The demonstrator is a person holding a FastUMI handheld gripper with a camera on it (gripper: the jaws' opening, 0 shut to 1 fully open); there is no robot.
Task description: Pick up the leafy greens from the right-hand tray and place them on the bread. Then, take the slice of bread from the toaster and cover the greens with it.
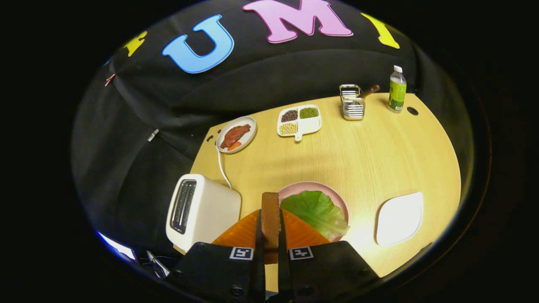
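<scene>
Bread [270,219] stands edge-on between your gripper's [270,240] two fingers, which pinch it from both sides, its brown crust toward the camera and the orange-tan faces of the slice fanning out to either side. Just beyond the slice, a pink plate [313,186] holds the greens [316,212], one broad leaf spread across most of the dish; whatever lies beneath the leaf is covered and cannot be made out.

To the left of your fingers sits the white toaster [202,214], its slots facing up, its white cord [222,164] running back across the wooden table [379,155] toward a grey plate [252,126] that carries a reddish-brown piece of food with an orange piece beside it. To the right of the pink plate, well apart from it, lies a white tray [400,219] with nothing on it.

Along the far edge of the table you have three more containers. A white divided dish [300,130] holds dark brown grains, green grains and pale beans, each in its own compartment. A wire caddy [352,103] holds a utensil with a wooden handle leaning out to the right. Near it, in the far right corner, a bottle [397,89] with a white cap and green label stands upright.
</scene>
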